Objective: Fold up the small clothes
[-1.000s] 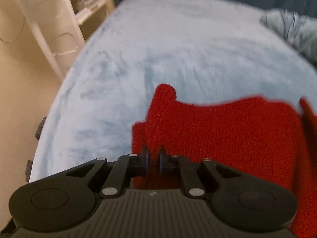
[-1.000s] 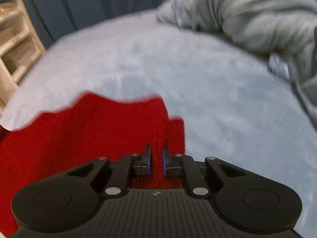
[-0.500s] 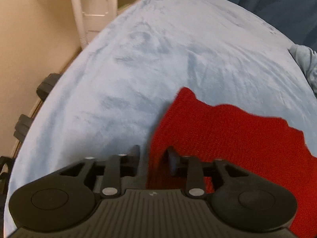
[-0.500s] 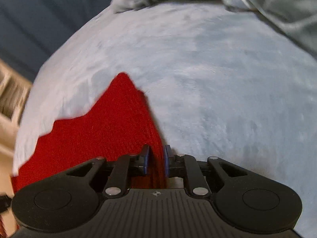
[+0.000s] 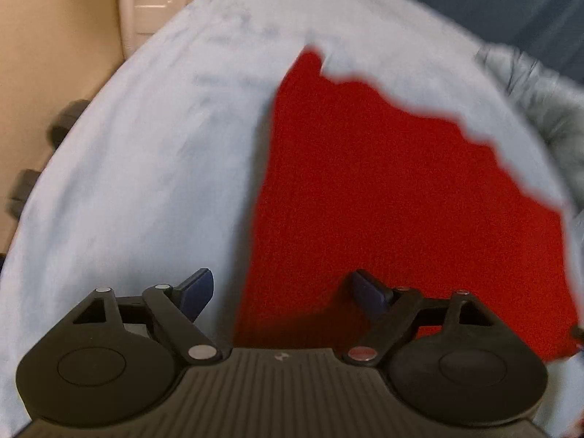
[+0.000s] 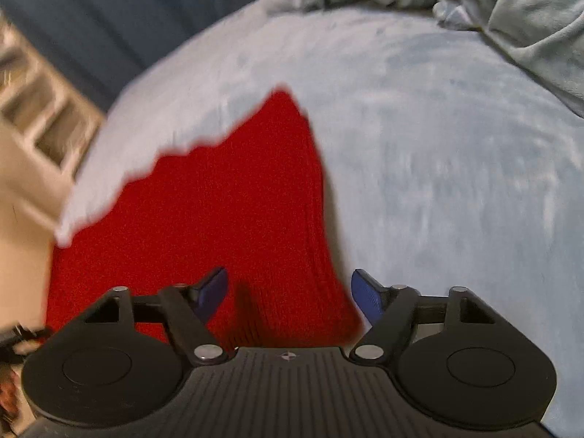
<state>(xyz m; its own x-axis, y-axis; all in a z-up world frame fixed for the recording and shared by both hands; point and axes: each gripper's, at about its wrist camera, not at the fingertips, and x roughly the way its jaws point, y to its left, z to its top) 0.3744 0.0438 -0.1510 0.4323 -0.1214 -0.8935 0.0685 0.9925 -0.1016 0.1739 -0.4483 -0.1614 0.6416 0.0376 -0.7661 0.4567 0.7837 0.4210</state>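
Pale blue fleece blanket (image 5: pixel 153 168) fills both views, with dark curtains (image 6: pixel 109 14) behind it and a heap of grey-green clothing (image 6: pixel 529 25) at its far side. And we are letting go! Half a second ago we had the red knit garment (image 5: pixel 383 189) nipped on either side; now both pairs of jaws are opening. Our left gripper (image 5: pixel 281 288) stands spread wide, one blue pad out over the blanket and the other over red cloth, with the garment's left edge running between them and neither pad pressing on it. Our right gripper (image 6: pixel 290 292) is parting too, jaws well apart in its own view, with the garment's ribbed right edge lying loose between the pads.

Where is the garment? Down on the blanket, spread out ahead of both tools, its far edge jagged and blurred. A second back it hung bunched and raised from our pinches; now it looks flat, and more of it shows in each view.

What does that mean for the fold? We judge that the cloth has just been laid out or a fold set down, and this is the release. Next we would likely need fresh grips on an edge. With both views smeared, we cannot tell how many layers lie there.
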